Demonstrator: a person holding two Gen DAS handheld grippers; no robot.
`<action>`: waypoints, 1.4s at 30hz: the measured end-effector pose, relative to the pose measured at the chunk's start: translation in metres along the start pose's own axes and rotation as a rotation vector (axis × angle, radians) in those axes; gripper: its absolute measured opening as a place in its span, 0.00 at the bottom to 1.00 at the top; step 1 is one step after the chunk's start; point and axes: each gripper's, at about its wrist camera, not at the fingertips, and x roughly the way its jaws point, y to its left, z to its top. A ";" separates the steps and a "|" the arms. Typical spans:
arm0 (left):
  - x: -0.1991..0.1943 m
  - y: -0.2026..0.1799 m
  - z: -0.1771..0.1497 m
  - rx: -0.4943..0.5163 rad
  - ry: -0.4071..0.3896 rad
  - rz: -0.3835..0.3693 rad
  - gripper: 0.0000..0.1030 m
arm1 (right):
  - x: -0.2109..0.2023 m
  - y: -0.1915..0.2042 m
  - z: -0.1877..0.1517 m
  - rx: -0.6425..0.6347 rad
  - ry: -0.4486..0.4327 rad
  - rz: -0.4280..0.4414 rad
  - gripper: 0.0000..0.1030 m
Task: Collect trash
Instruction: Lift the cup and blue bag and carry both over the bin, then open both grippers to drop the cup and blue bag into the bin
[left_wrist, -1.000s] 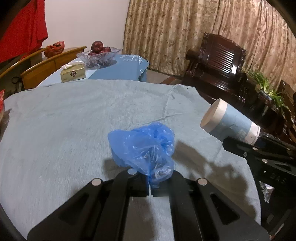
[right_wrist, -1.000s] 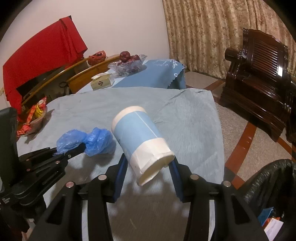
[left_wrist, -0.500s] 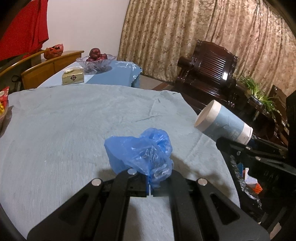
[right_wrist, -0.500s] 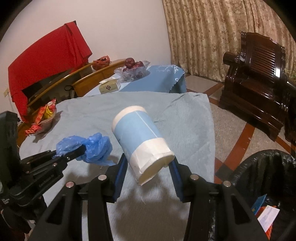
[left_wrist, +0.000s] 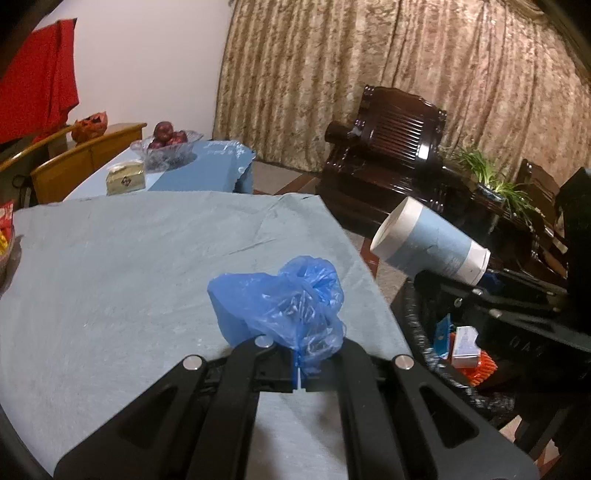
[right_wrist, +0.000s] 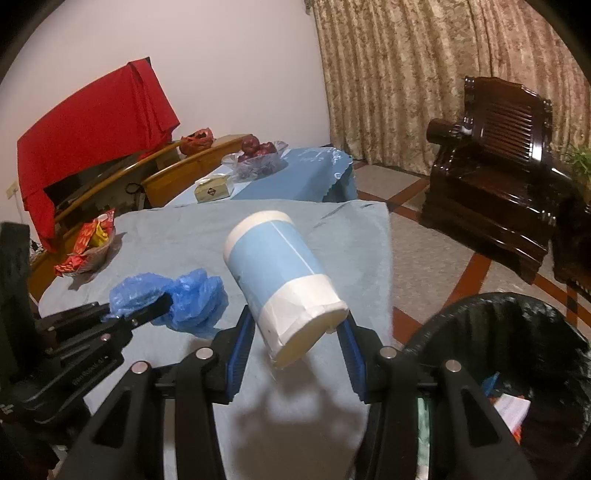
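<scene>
My left gripper (left_wrist: 299, 354) is shut on a crumpled blue plastic bag (left_wrist: 284, 299), held just above the grey-blue tablecloth (left_wrist: 110, 258) near the table's right edge. My right gripper (right_wrist: 295, 334) is shut on a blue-and-white paper cup (right_wrist: 277, 273), which lies tilted between its blue pads with the base toward the camera. The right wrist view also shows the bag (right_wrist: 192, 299) at the left gripper's tip (right_wrist: 147, 314). In the left wrist view the cup (left_wrist: 428, 245) hangs over a black-lined trash bin (left_wrist: 417, 325). That bin (right_wrist: 517, 332) holds several scraps.
A snack bowl (right_wrist: 88, 247) sits at the table's left edge. A tissue box (right_wrist: 214, 190) and a fruit bowl (right_wrist: 258, 155) stand on the far blue table. A dark wooden armchair (right_wrist: 491, 173) stands across the tiled floor, wooden chairs and a red cloth (right_wrist: 92, 122) at the back left.
Both grippers have risen and shifted toward the table's right edge, each keeping its load. The trash bin has come further into both views.
</scene>
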 end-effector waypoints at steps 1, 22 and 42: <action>-0.002 -0.004 0.000 0.003 -0.002 -0.004 0.00 | -0.004 -0.002 -0.001 0.002 -0.001 -0.004 0.44; -0.019 -0.123 -0.007 0.136 -0.042 -0.177 0.00 | -0.092 -0.083 -0.039 0.085 -0.050 -0.155 0.44; 0.058 -0.223 -0.010 0.247 0.010 -0.327 0.00 | -0.103 -0.183 -0.069 0.201 -0.006 -0.336 0.44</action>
